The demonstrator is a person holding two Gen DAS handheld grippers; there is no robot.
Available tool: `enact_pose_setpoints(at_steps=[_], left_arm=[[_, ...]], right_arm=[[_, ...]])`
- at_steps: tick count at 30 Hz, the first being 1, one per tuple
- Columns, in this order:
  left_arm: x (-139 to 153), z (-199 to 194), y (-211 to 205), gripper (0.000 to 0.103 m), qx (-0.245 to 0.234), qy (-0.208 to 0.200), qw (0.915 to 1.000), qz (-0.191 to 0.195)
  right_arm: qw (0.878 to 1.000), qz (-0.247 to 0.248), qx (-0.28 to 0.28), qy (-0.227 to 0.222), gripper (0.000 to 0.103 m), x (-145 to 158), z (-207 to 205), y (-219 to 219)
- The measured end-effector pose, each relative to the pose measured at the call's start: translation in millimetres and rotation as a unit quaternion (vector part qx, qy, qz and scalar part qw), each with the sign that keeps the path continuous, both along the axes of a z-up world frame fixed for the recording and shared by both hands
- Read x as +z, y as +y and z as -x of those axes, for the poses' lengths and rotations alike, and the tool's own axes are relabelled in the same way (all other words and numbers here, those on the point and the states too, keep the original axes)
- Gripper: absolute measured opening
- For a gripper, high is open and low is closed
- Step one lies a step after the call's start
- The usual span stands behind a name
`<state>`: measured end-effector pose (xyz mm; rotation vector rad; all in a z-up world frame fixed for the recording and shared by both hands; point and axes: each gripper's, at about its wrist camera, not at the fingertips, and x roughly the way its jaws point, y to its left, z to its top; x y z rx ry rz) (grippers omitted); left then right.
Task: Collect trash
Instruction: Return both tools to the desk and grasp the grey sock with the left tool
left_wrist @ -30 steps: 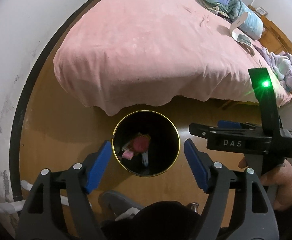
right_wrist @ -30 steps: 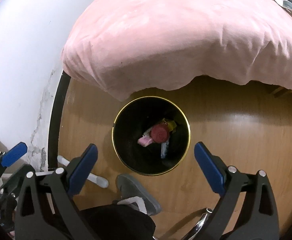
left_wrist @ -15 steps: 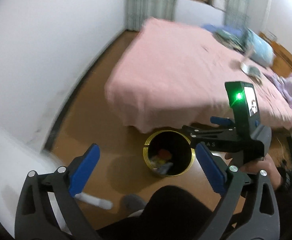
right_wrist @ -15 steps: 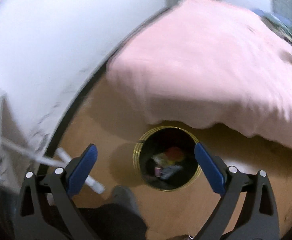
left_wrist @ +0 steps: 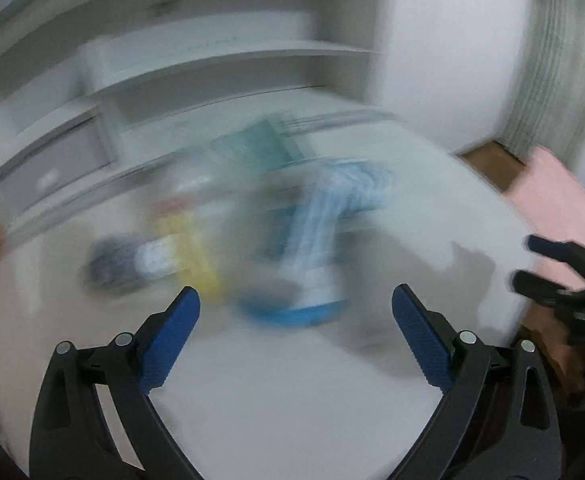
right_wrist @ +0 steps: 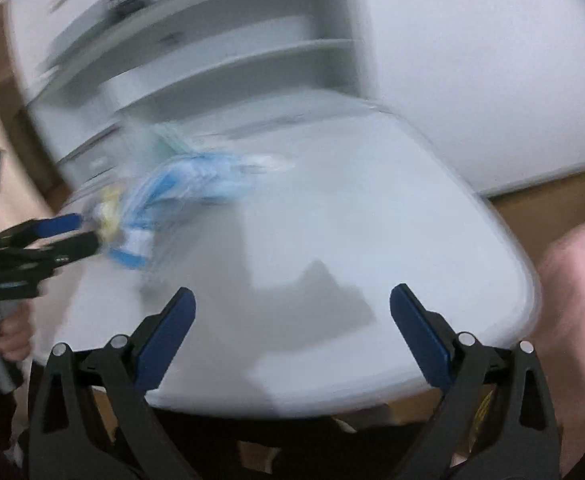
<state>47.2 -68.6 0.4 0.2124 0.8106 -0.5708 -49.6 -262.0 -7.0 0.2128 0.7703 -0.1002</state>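
Both views are motion-blurred. A white table (left_wrist: 292,380) holds a blurred pile of items: a light blue crumpled wrapper (left_wrist: 332,216), a yellow item (left_wrist: 192,248) and a dark item (left_wrist: 112,264). My left gripper (left_wrist: 296,328) is open and empty, just in front of the pile. My right gripper (right_wrist: 292,328) is open and empty over the bare table (right_wrist: 332,240). The blue wrapper (right_wrist: 196,184) and the left gripper (right_wrist: 68,236) show at the left of the right wrist view. The trash bin is out of view.
White shelves (left_wrist: 212,64) with drawers stand behind the table against a white wall. The pink bed (left_wrist: 564,208) and wooden floor (right_wrist: 548,208) lie to the right. The right gripper (left_wrist: 548,264) shows at the right edge of the left wrist view.
Both grippers have swung up and away from the black bin on the floor to the white table with the pile. Both stay open and empty.
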Motion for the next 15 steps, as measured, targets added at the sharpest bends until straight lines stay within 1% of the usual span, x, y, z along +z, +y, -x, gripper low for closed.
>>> enact_pose_setpoints(at_steps=[2,3,5,9,12,15], left_arm=[[-8.2,-16.5,41.1,0.094,0.045,0.004,0.9990,-0.003],[-10.7,-22.0,50.4,0.094,0.053,0.005,0.9986,-0.004],[-15.7,-35.8,71.5,0.094,0.070,0.003,0.9975,-0.006],[-29.1,-65.8,84.2,0.094,0.067,0.006,0.9977,-0.011],[-36.2,-91.4,80.0,0.094,0.064,0.019,0.9978,-0.005],[-40.7,-107.6,82.0,0.094,0.059,0.022,0.9980,-0.001]], right_arm=[[0.999,0.002,0.039,-0.001,0.095,3.9,-27.1,31.5],[0.998,0.006,0.056,0.001,0.094,5.3,-42.6,47.6],[0.997,0.009,0.077,0.002,0.094,8.8,-57.8,69.1],[0.994,0.014,0.104,0.008,0.094,8.4,-75.9,95.5],[0.994,0.019,0.110,0.013,0.094,10.8,-80.6,102.9],[0.993,0.027,0.113,0.016,0.094,12.8,-84.2,106.2]])
